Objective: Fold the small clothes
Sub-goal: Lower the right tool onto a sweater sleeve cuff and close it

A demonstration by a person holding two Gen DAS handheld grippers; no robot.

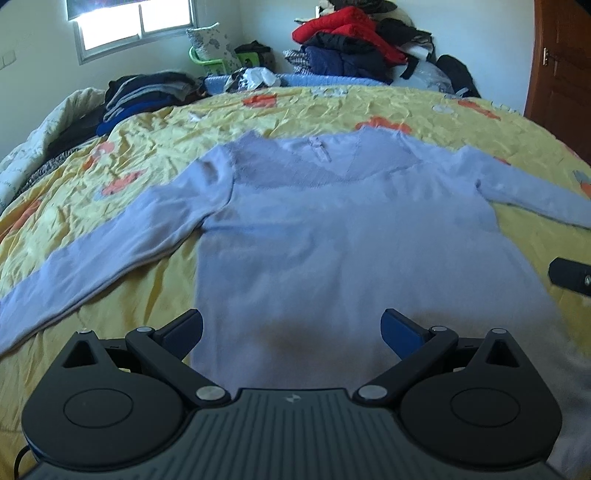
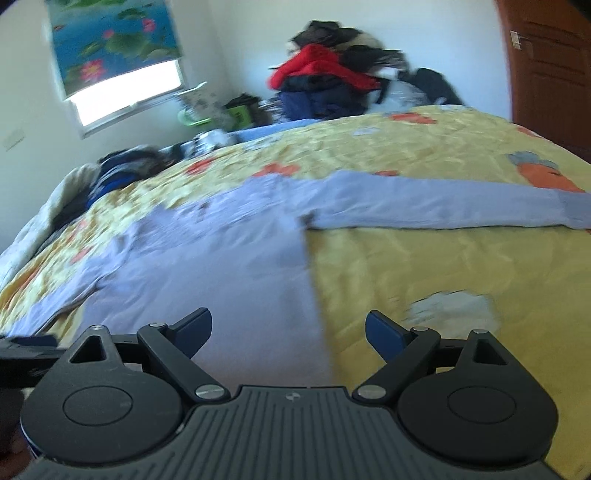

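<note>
A light lavender long-sleeved sweater [image 1: 332, 229] lies flat on the yellow bedspread [image 1: 155, 155], neckline away from me, both sleeves spread out to the sides. My left gripper [image 1: 291, 328] is open and empty, hovering over the sweater's bottom hem. In the right wrist view the sweater [image 2: 207, 266] fills the left and middle, and its right sleeve [image 2: 443, 210] stretches out to the right. My right gripper [image 2: 288, 330] is open and empty above the sweater's lower right side edge. Part of the right gripper [image 1: 570, 277] shows at the right edge of the left wrist view.
A heap of jackets with a red one on top [image 1: 351, 40] sits at the far end of the bed. A stack of folded dark clothes [image 1: 147, 92] lies at the far left. A window [image 1: 133, 22] is behind, and a wooden door [image 1: 561, 74] is at the right.
</note>
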